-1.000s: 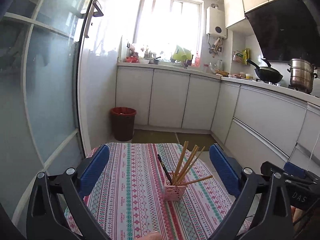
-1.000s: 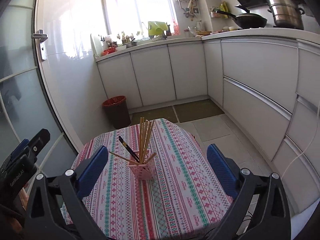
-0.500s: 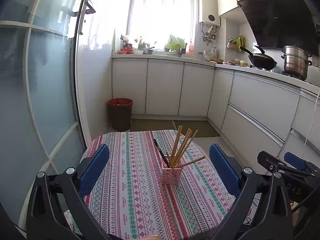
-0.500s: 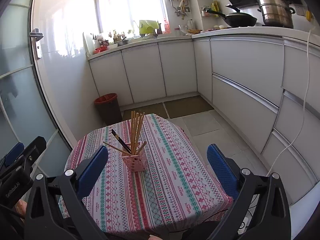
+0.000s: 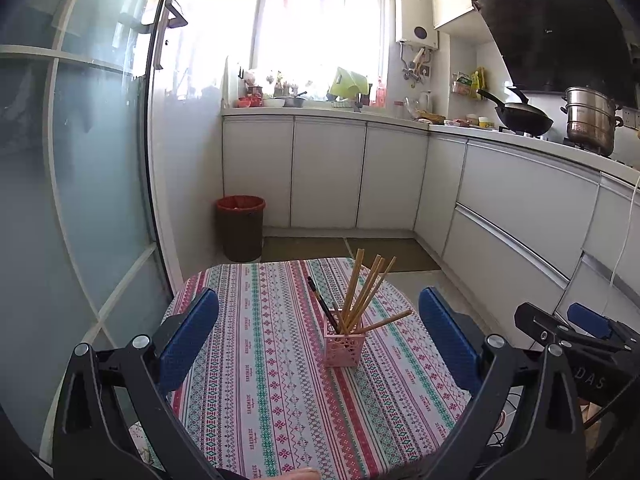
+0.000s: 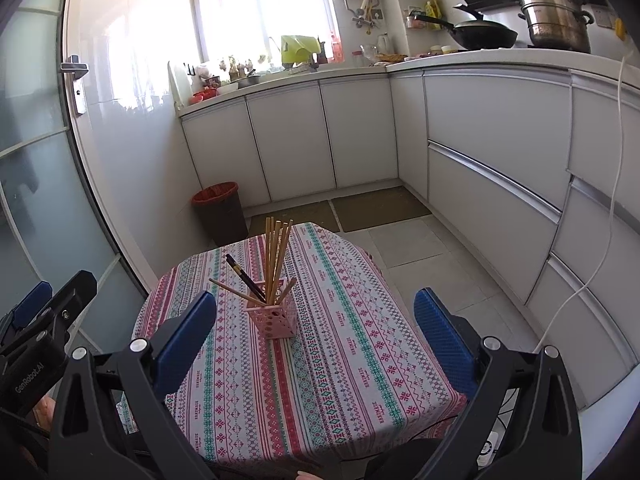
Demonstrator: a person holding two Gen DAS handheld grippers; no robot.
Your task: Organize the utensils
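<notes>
A pink perforated holder stands on the striped tablecloth of a small table; it also shows in the right wrist view. Several wooden chopsticks and a dark pair stick out of it; they also show in the right wrist view. One wooden chopstick leans out sideways. My left gripper is open and empty, held back above the table's near side. My right gripper is open and empty too, well short of the holder.
A red-lined bin stands on the floor beyond the table by a glass door. White cabinets run along the back and right, with a wok and a steel pot on the counter. A white cable hangs at right.
Both grippers have drawn back and risen from the table, so the holder looks smaller and farther. The holder and chopsticks have not moved. Both grippers stay open.
</notes>
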